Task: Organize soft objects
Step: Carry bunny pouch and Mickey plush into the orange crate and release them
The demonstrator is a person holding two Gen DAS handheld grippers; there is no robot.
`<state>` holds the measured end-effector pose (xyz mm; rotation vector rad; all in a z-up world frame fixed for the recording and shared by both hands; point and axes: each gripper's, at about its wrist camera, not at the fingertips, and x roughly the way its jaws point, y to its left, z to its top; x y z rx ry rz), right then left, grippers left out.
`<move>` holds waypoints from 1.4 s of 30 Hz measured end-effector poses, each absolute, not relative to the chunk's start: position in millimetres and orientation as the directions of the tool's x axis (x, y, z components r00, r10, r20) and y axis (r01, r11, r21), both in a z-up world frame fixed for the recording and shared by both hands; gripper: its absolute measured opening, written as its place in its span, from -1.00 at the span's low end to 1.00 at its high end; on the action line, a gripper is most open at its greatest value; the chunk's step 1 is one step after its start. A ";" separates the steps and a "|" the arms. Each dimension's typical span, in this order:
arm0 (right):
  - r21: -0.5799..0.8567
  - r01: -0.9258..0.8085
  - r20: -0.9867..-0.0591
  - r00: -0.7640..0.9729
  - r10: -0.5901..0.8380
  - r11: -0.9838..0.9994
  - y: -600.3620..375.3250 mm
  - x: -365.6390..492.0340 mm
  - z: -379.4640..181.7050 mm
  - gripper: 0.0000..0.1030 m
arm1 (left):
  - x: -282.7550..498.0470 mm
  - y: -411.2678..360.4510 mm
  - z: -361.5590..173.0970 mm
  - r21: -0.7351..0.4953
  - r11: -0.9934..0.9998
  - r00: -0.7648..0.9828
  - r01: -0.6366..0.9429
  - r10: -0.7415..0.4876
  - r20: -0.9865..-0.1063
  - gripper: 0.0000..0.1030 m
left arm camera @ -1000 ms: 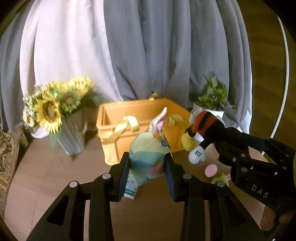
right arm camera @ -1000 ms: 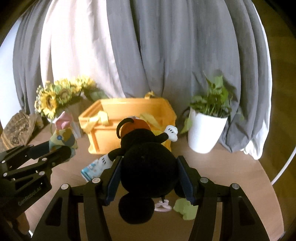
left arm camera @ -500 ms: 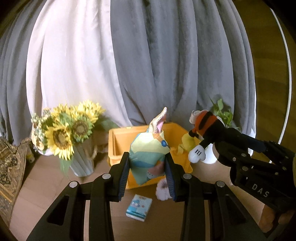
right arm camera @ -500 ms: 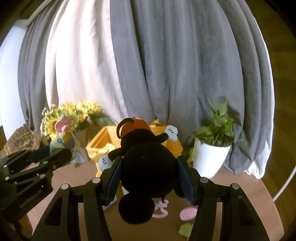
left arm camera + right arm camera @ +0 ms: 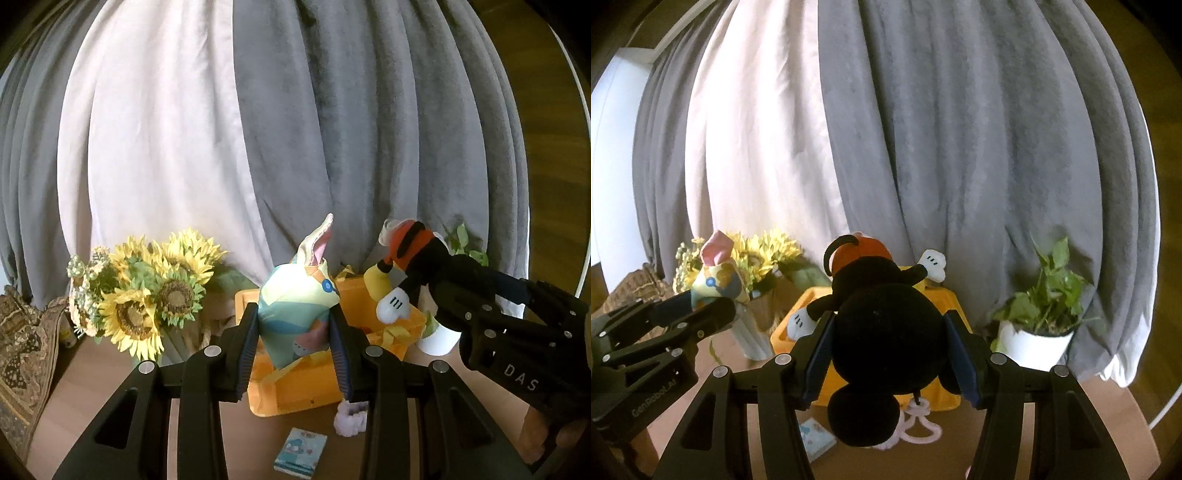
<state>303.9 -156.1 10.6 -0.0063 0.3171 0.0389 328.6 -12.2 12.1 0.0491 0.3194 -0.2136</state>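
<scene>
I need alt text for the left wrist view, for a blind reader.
The left gripper holds a pastel plush toy above an orange bin. On the right, the right gripper holds a black mouse plush; sunflowers stand left.

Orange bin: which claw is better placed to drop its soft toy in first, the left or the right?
Probably the left. The left claw holds the pastel bunny plush directly in line with the orange bin; the right claw with the black mouse plush seems further back.

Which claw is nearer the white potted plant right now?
Right. The right claw, holding the black mouse plush, is beside the white potted plant; the left claw sits farther left, toward the sunflowers.
</scene>
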 end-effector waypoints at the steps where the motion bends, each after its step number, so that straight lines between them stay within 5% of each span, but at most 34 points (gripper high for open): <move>1: -0.005 -0.042 -0.308 0.951 0.039 0.999 -155.3 307.5 11.7 0.15 | 331.5 -12.2 12.1 0.014 0.977 0.928 0.215 -0.200 -0.316 -0.30; 20: -0.053 -0.063 -0.301 0.953 0.044 0.997 -160.6 378.2 10.0 0.15 | 407.0 -23.1 8.1 0.035 0.973 0.925 0.230 -0.207 -0.319 -0.30; 42: -0.060 -0.162 -0.468 0.876 0.116 0.985 -161.4 486.7 -49.1 0.15 | 514.1 -33.7 -57.7 0.043 0.976 0.851 0.212 -0.163 -0.500 -0.30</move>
